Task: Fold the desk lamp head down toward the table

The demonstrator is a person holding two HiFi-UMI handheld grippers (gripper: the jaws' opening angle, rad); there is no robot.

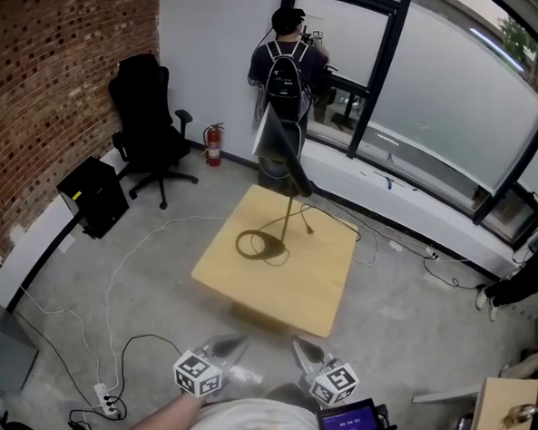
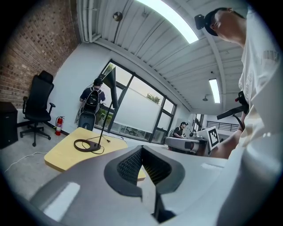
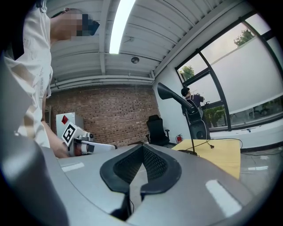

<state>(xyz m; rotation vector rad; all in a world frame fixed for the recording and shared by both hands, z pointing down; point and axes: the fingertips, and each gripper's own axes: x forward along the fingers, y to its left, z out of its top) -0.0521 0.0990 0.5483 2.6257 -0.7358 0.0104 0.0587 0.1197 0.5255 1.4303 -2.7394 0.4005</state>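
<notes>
A desk lamp stands on a light wooden table (image 1: pixel 305 289), its ring base (image 1: pixel 260 245) near the table's middle and its thin stem leaning up to a long dark head (image 1: pixel 283 145) raised above the far edge. The lamp (image 2: pixel 101 128) also shows in the left gripper view, and the lamp head (image 3: pixel 170 94) in the right gripper view. Both grippers hover short of the table's near edge, well apart from the lamp. My left gripper (image 1: pixel 234 349) is shut and empty. My right gripper (image 1: pixel 302 351) is shut and empty too.
A person with a backpack (image 1: pixel 286 72) stands behind the table at the window. A black office chair (image 1: pixel 147 122) and a red fire extinguisher (image 1: pixel 213 146) stand by the far wall. Cables and a power strip (image 1: pixel 105 399) lie on the floor at the left.
</notes>
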